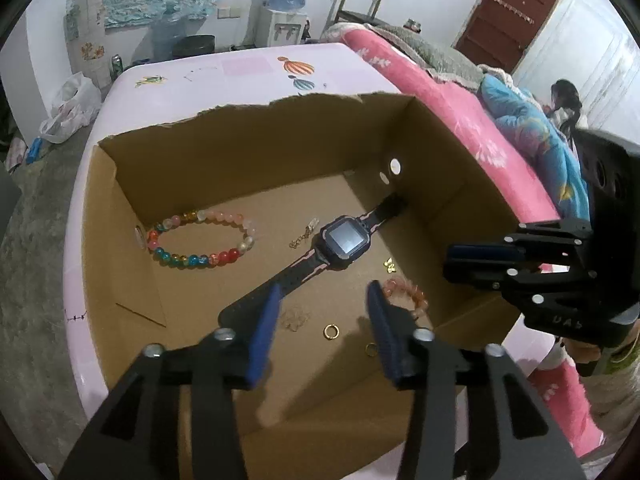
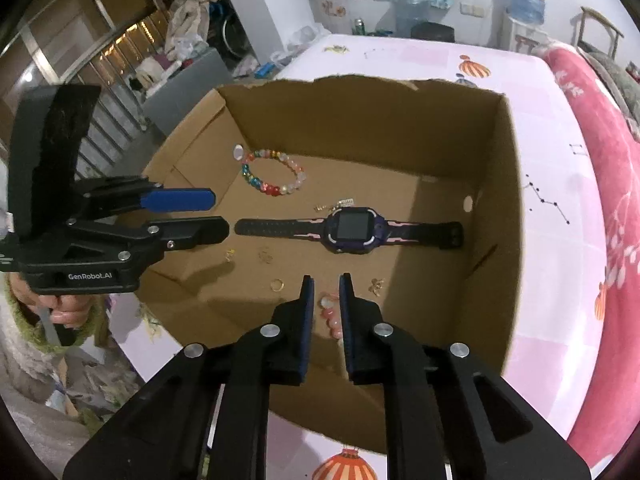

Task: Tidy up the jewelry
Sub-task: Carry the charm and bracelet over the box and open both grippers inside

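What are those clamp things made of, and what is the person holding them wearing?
Each is a black angular frame with silver bolts and two fingers faced with blue ribbed pads. The left gripper reads "GenRobot.AI" in white. The hand gripping it emerges from a fuzzy cream sleeve with a green cuff.

A black-and-pink watch (image 2: 352,230) and multicoloured bead bracelet (image 1: 202,239) lie in a brown cardboard box (image 1: 256,152).

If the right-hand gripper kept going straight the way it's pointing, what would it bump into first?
Probably the pink bead bracelet on the floor of the cardboard box; it shows in the gap of the right gripper. Depth is hard to judge, though.
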`<state>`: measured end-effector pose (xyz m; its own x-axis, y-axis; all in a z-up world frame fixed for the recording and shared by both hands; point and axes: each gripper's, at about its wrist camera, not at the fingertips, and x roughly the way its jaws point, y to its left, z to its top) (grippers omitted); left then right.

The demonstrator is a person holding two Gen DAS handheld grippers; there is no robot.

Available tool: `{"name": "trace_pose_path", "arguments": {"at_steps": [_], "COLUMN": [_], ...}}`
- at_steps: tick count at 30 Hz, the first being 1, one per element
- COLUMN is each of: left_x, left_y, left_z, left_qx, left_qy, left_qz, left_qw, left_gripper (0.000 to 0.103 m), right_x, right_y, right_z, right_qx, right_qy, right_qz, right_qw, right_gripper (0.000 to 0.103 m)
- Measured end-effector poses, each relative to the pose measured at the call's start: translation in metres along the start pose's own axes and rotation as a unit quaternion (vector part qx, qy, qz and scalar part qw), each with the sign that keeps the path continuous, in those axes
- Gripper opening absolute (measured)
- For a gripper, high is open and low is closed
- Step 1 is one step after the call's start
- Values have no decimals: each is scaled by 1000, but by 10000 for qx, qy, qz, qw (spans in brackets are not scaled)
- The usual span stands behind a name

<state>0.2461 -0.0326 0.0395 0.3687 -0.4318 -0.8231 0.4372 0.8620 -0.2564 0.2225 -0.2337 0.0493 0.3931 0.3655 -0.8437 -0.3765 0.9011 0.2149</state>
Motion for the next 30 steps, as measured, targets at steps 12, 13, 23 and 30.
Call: {"name": "trace_pose_path", "arguments": {"at_steps": [12,13,23,30], "left_x": [-97,-100,-21,-26], "left_y": [32,35,79,47], "left_z": [-24,-28,-70,-71], "left_qx": [-609,-695,-2553,-2078], "left_qy": [-1474,-1559,-438,-632], "left_qz": [340,354,-545,125], "left_qw": [9866,9847,9643,9760], "left_gripper": [94,97,97,97], "right_x": [-67,-65,15,8], "right_y": [-55,-66,-60,-35], "right_z": [-20,-23,-33,-29], "right_qx": [1101,1328,1757,1578], "right_qy": [-1336,-1346,9,-2], "right_qz": [-397,-426,228,-274], "right_qw": [9841,9810,9842,9871], "right_gripper": [65,65,69,68]}}
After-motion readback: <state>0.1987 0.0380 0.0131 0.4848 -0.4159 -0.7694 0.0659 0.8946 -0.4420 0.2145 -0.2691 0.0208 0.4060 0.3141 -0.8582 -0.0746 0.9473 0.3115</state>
